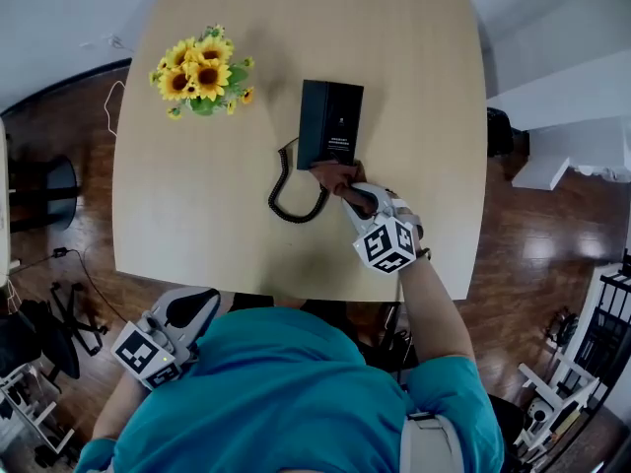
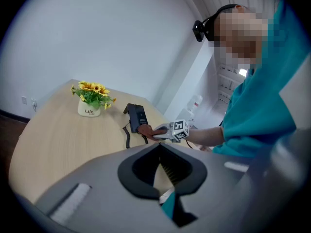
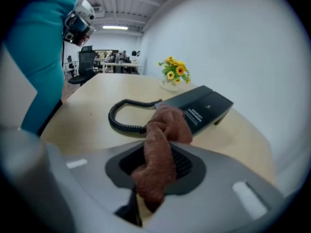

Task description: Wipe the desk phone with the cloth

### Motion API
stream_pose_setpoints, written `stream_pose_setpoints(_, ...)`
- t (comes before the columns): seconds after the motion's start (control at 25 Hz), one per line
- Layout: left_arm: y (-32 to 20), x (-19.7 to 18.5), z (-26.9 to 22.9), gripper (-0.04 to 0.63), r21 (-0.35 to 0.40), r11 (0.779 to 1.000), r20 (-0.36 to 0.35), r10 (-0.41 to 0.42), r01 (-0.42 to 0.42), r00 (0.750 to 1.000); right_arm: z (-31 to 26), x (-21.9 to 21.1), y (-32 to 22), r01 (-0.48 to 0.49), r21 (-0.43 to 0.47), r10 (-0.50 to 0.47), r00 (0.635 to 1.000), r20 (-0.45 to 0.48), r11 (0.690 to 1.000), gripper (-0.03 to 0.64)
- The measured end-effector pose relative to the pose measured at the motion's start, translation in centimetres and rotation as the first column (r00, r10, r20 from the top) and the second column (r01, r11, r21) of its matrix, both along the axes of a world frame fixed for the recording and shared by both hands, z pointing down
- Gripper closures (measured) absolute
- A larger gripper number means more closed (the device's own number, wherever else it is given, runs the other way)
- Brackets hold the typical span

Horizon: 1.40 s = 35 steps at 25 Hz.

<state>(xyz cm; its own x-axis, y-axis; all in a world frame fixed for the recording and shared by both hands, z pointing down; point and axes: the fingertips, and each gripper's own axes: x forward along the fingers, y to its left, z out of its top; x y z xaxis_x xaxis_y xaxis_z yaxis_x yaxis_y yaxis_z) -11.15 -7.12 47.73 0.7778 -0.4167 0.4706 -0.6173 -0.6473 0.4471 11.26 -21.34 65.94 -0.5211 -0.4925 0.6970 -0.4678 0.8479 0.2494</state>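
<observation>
A black desk phone (image 1: 328,123) lies flat near the middle of the wooden table (image 1: 197,215), and its coiled cord (image 1: 291,193) loops toward the front. My right gripper (image 1: 347,189) is shut on a brown cloth (image 1: 331,174), which presses against the phone's near end. In the right gripper view the cloth (image 3: 163,132) bunches up between the jaws and touches the phone (image 3: 201,106) beside the cord (image 3: 124,116). My left gripper (image 1: 187,311) is held low by the person's body, off the table's front edge. Its jaws (image 2: 159,147) are shut with nothing in them.
A white pot of sunflowers (image 1: 202,72) stands at the back left of the table, left of the phone. The table's front edge (image 1: 296,289) lies just before the person's teal shirt (image 1: 296,392). Around the table there is dark wood floor with chairs and cables.
</observation>
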Motion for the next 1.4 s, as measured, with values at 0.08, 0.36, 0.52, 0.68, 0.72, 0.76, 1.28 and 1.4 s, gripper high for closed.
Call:
stream_pose_setpoints(0.08,0.0,0.1,-0.1,0.589,-0.001,1.000,-0.004,-0.005,0.005,1.000,-2.0,0.9,-1.2,-0.090,0.013,0.088,0.989,0.115,0.996,0.531)
stream_pose_setpoints(0.36,0.2,2.8,-0.8,0.589,0.022,0.999,0.011,0.037,-0.037,0.999,-6.5,8.2,-12.7,-0.529,-0.185,0.529,0.632,0.566,0.829,0.531)
stream_pose_setpoints(0.52,1.2,5.8,-1.9,0.589,0.053,0.998,0.023,0.027,-0.028,0.999,-5.8,8.4,-18.3,-0.526,-0.327,0.602,0.522,0.604,0.785,0.531)
stream_pose_setpoints(0.68,3.0,7.9,-3.5,0.589,0.082,0.996,0.047,-0.043,0.039,0.998,-4.7,6.1,-17.9,-0.444,-0.387,0.587,0.558,0.586,0.808,0.531)
stream_pose_setpoints(0.72,3.4,8.4,-3.9,0.589,0.085,0.995,0.047,-0.062,0.058,0.997,-4.1,5.8,-16.8,-0.428,-0.398,0.583,0.566,0.583,0.812,0.531)
stream_pose_setpoints(0.76,3.7,8.9,-4.1,0.589,0.088,0.993,0.048,-0.079,0.074,0.996,-3.5,5.6,-15.5,-0.411,-0.401,0.574,0.584,0.575,0.819,0.531)
stream_pose_setpoints(1.28,5.9,7.3,-6.9,0.589,0.203,0.979,0.017,-0.034,0.029,0.999,-2.2,2.9,7.3,-0.210,-0.287,0.304,0.890,0.340,0.935,0.531)
stream_pose_setpoints(1.4,9.0,4.0,-7.4,0.589,0.250,0.968,-0.020,-0.012,0.017,1.000,-5.7,1.7,12.3,-0.221,-0.262,0.307,0.882,0.358,0.939,0.531)
